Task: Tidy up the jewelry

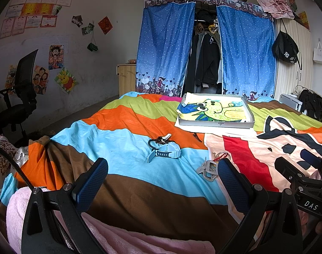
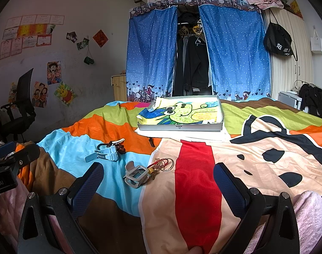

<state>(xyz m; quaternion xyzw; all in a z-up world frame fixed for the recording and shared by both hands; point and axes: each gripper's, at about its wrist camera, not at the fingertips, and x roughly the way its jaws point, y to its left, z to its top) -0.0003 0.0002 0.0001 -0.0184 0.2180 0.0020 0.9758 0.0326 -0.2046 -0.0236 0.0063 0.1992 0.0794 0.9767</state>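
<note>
Hovering low over the bed, the left claw (image 1: 163,174) stands wide with nothing between its fingers, and the right claw (image 2: 158,178) is just as wide and bare. Beyond the left claw a light blue watch (image 1: 165,151) lies on the striped bedspread (image 1: 122,148), touching a black bead bracelet (image 1: 158,141). Nearer the right claw sit a grey watch case (image 2: 135,175) and a red-corded key ring (image 2: 165,164), close together. Farther up the bed rests a shallow grey tray (image 2: 180,127) lined with a cartoon cloth.
</note>
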